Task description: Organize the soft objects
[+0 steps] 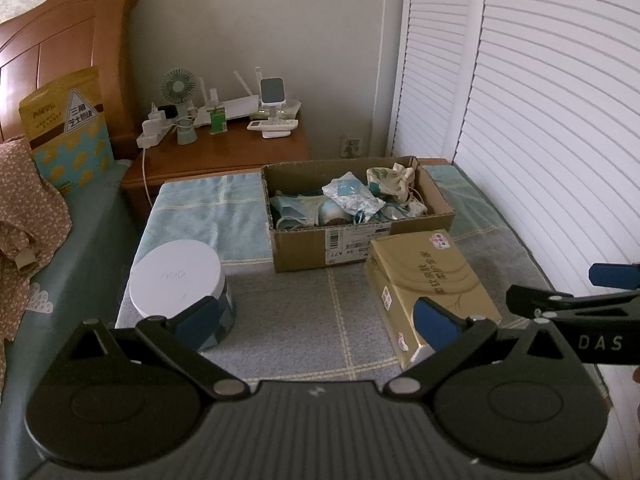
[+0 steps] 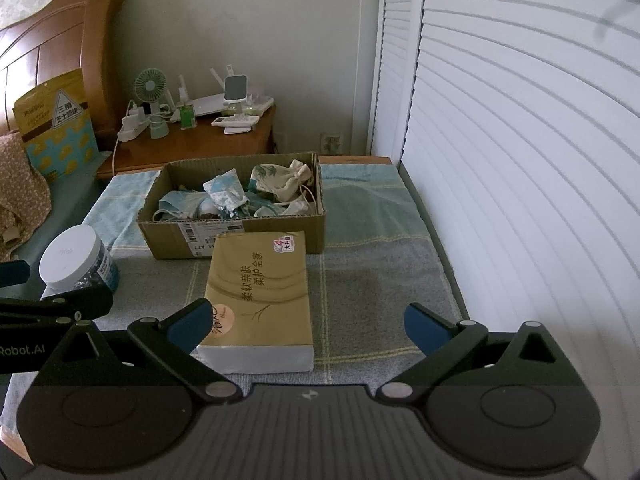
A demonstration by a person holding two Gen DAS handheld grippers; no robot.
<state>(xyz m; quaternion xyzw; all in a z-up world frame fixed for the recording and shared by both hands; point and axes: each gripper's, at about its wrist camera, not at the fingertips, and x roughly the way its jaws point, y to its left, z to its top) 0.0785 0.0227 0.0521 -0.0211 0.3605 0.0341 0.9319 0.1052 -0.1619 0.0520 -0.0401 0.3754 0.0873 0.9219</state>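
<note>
Left gripper (image 1: 316,322): jaws spread wide apart, holding nothing, above the grey checked mat (image 1: 304,320).
Right gripper (image 2: 306,322): jaws spread wide apart, holding nothing; the gripper also shows at the right edge of the left wrist view.
Tissue pack (image 2: 260,296): gold soft pack lying flat on the mat, between the right jaws toward the left finger (image 2: 190,326), which overlaps its near left corner in the view; contact cannot be told. In the left wrist view it lies ahead of the right finger (image 1: 436,322).
Cardboard box (image 1: 400,240): open, ahead of both pairs of jaws, just beyond the tissue pack; its front wall carries a shipping label.
Box contents: face masks (image 1: 296,210), a crumpled blue-white wrapper (image 1: 352,196) and small printed cloth pouches (image 2: 282,178), piled loosely inside.
Jar (image 1: 180,280): white lid, just ahead of the left finger of the left gripper, well to the left of the tissue pack.
Towel (image 1: 208,212): light blue, under the box and beyond the mat.
Nightstand (image 1: 224,152): wooden, far ahead of the jaws, carrying a small fan (image 1: 179,88), a power strip and a router.
Shutter doors (image 2: 520,160): white, to the right of the jaws.
</note>
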